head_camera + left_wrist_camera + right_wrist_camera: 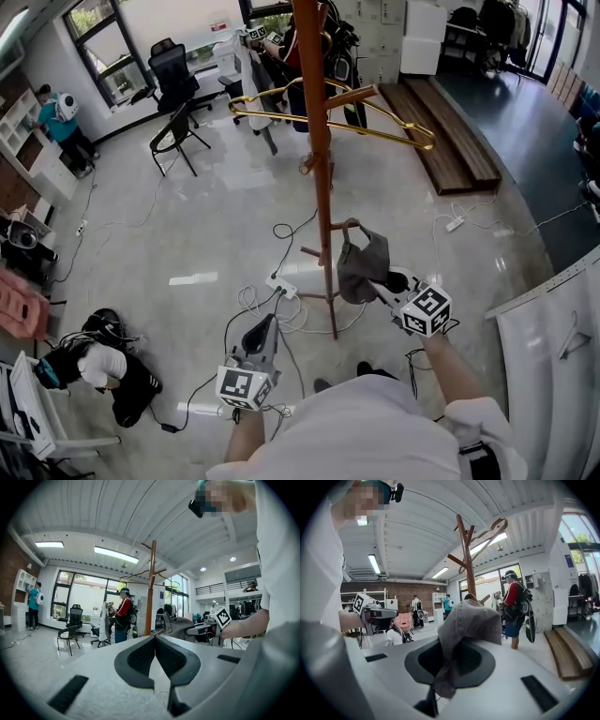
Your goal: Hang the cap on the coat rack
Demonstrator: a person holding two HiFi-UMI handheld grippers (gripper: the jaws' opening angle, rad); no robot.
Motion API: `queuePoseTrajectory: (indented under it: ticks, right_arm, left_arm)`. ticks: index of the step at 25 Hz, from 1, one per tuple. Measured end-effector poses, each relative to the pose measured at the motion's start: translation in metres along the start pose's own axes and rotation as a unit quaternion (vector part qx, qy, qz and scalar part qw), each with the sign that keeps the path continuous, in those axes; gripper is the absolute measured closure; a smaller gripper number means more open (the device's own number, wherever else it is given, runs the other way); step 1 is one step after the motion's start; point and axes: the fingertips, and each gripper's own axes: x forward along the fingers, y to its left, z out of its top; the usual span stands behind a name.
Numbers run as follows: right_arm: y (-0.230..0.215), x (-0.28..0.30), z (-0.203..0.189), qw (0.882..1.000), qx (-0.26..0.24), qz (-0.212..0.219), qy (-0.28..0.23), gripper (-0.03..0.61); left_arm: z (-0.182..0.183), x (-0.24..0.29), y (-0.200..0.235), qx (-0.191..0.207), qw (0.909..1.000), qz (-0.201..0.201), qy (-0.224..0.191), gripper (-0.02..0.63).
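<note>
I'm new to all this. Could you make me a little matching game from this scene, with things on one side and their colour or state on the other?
1 cap
2 left gripper
3 hanger
4 coat rack

A brown wood, upright
B grey, pinched in the right gripper
C gold, high on the rack
D shut, empty

Pairs: 1-B, 2-D, 3-C, 4-A

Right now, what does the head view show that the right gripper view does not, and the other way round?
Only the head view shows the white power strip and the cables on the floor by the foot of the coat rack. Only the right gripper view shows the ceiling lamps. Both show the cap, pinched in the right gripper, close beside the coat rack.
</note>
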Motion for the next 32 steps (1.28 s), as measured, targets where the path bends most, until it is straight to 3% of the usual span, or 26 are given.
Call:
queuePoseTrajectory:
  ticks: [11, 32]
  right_arm:
    - [-0.031, 0.006, -0.017, 0.998, -0.042, 0.051, 0.009, 0.537]
    - [-0.079, 0.046, -0.070, 0.994, -0.028, 0.082, 0.069, 0.537]
  left_arm:
    - [-0.008, 0.002, 0.001, -0.003, 0.9999, 0.012, 0.009, 0.603]
    - [-0.015, 0.005, 0.009, -0.013, 0.9982, 0.055, 0.021, 0.603]
